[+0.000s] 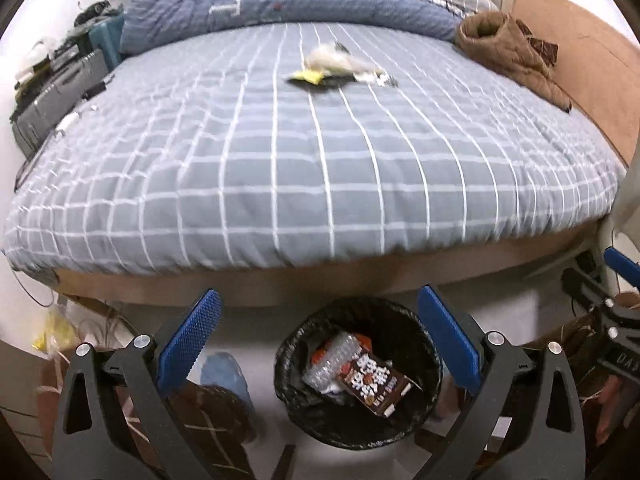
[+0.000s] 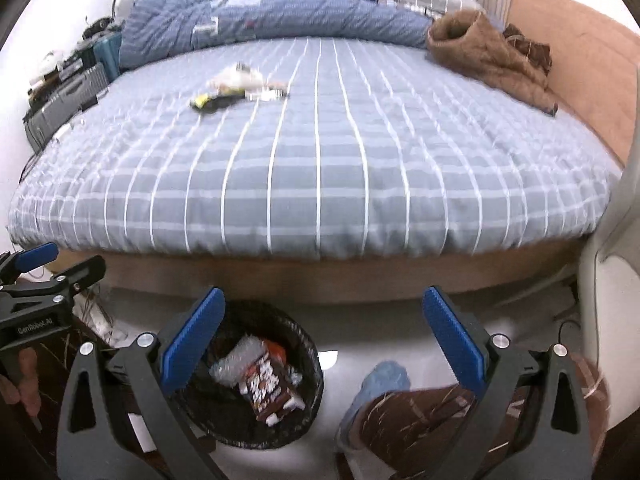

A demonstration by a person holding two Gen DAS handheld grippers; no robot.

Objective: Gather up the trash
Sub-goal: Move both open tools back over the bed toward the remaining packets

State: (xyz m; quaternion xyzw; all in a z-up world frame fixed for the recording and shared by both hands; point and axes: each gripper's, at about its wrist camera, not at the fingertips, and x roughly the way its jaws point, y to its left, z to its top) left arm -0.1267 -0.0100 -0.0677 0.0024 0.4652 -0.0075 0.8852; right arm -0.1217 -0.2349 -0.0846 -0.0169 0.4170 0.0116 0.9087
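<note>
A black bin [image 1: 416, 344] lined with a black bag stands on the floor at the foot of the bed; it holds a brown snack packet [image 1: 374, 384] and a crushed clear bottle [image 1: 332, 364]. It also shows in the right wrist view [image 2: 308, 344]. A small pile of trash [image 1: 340, 66], pale wrappers and a yellow piece, lies far up the bed [image 2: 236, 88]. My left gripper [image 1: 320, 340] is open and empty above the bin. My right gripper [image 2: 324, 340] is open and empty, to the right of the bin.
The bed [image 1: 320, 168] has a blue checked cover, a rolled blue duvet [image 1: 280, 0] at the head and a brown jacket [image 1: 508, 48] at right. Cluttered shelves [image 1: 56, 80] stand at left. A blue-slippered foot [image 2: 384, 380] is on the floor.
</note>
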